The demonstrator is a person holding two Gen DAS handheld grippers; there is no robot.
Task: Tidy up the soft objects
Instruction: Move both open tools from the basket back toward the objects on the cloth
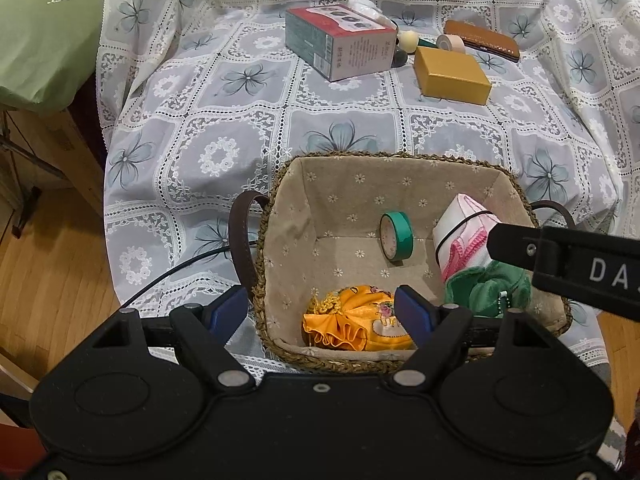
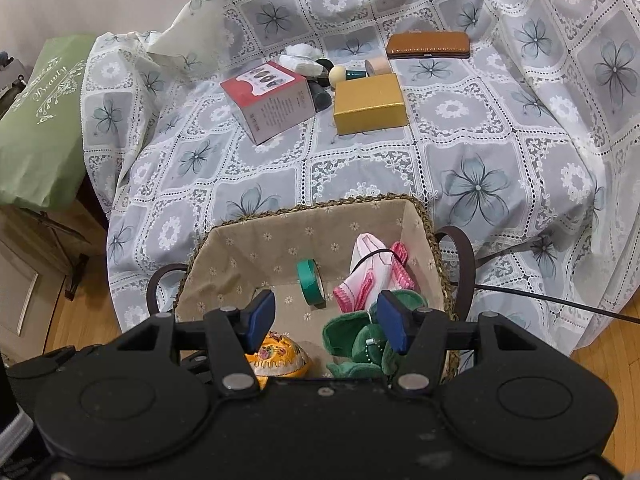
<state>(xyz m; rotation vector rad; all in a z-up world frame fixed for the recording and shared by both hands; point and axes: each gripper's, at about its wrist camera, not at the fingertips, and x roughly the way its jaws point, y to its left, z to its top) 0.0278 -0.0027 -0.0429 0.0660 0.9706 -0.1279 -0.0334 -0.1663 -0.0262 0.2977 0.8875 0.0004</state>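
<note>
Soft objects lie inside the lined woven basket [image 1: 400, 184]: an orange pouch [image 1: 352, 322] at the near wall, a green plush item [image 1: 486, 292] in the near right corner, and a folded white-and-pink cloth [image 1: 464, 236], bound by a black band, leaning against the right wall behind it. A roll of green tape [image 1: 396, 236] stands on edge on the basket floor near the far wall. The left gripper [image 1: 324, 312] hovers over the near left rim, jaws apart, one blue pad outside the basket and one above the pouch, holding nothing. The right gripper [image 2: 326, 320] hangs over the near rim, jaws apart and empty, its right pad just in front of the plush item. The basket rests on a lace-patterned floral cover [image 1: 224, 120]. Well beyond it sit a red-topped box [image 1: 340, 44], a yellow box [image 1: 452, 76], a brown case [image 1: 482, 40], and small items between them. A green pillow [image 1: 44, 32] lies at far left.
</note>
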